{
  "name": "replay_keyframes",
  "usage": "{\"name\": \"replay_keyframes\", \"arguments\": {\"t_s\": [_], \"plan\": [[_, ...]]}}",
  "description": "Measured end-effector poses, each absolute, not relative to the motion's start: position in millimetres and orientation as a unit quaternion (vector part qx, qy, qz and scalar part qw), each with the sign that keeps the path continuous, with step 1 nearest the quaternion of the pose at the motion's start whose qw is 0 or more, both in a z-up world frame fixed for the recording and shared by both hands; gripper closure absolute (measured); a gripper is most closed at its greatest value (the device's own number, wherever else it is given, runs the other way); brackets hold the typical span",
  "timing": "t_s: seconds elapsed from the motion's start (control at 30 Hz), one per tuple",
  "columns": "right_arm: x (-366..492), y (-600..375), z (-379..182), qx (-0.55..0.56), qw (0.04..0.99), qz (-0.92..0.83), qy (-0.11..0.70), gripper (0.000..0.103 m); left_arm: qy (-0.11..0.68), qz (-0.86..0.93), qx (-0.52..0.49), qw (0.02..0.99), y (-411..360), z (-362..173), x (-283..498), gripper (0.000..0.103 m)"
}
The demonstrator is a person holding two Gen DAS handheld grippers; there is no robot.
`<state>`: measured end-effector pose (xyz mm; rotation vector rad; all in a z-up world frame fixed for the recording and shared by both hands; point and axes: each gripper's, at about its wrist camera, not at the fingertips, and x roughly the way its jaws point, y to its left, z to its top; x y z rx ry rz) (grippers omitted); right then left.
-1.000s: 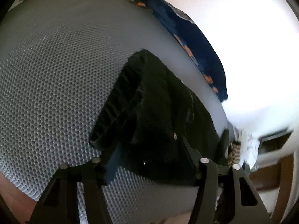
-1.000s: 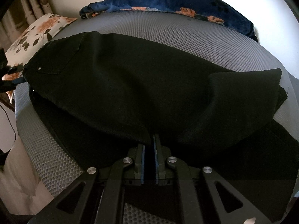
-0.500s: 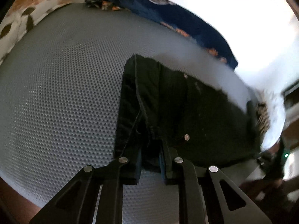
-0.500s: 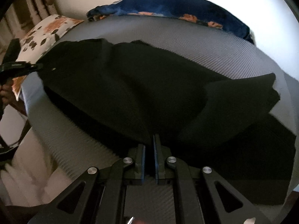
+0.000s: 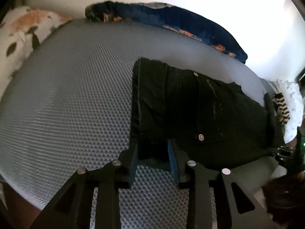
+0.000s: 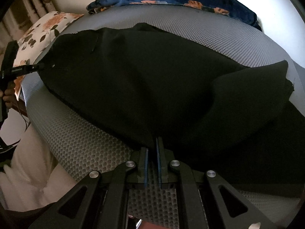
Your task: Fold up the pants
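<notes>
— Looking down the right gripper (image 6: 152, 152), what do its fingers have?

— They are drawn nearly together, only a thin slit between the blue pads, and the near edge of the black pants (image 6: 152, 80) is pinched in the tips. The cloth rises from that pinch and drapes away across the grey mesh mattress (image 6: 219, 32).

— And where do the pants lie overall?

— Spread across the middle of the mattress, folded over themselves, with a looser flap bulging at the right and a lower layer running off to the right edge. The waist end reaches toward the floral pillow (image 6: 43, 36) at the left.

— The left gripper (image 5: 152, 152)?

— Its jaws have just been opening; they stand a narrow way apart with a corner of the waistband (image 5: 150, 103) between them. The pads look to flank the cloth rather than press it, though the dark fabric makes that hard to judge.

— Anything else on that end?

— A metal button (image 5: 201, 137) shows just right of the right finger, and a second rivet farther up the band. Behind the mattress, a dark blue blanket (image 5: 171, 19) with orange flowers runs along the white wall. In the right wrist view a person's hand (image 6: 8, 93) holds the left tool at the far left edge.
</notes>
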<state>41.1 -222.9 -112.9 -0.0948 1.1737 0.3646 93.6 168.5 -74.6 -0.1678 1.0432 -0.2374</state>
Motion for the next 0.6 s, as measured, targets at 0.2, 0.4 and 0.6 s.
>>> {"name": "replay_keyframes", "arguments": {"t_s": [0.2,0.4,0.6], "plan": [[41,-227,-111,-0.025,0.819,0.167,0.548,0.094,0.439,-0.061,-0.006,0.896,164,-36,67,0.068],[29,-234,-93,-0.02,0.823,0.18,0.539,0.067,0.368,-0.132,0.094,0.916,102,-6,40,0.054],[10,-274,-73,0.021,0.839,0.156,0.521,0.066,0.349,-0.297,0.163,0.874,-11,-21,27,0.053]]}}
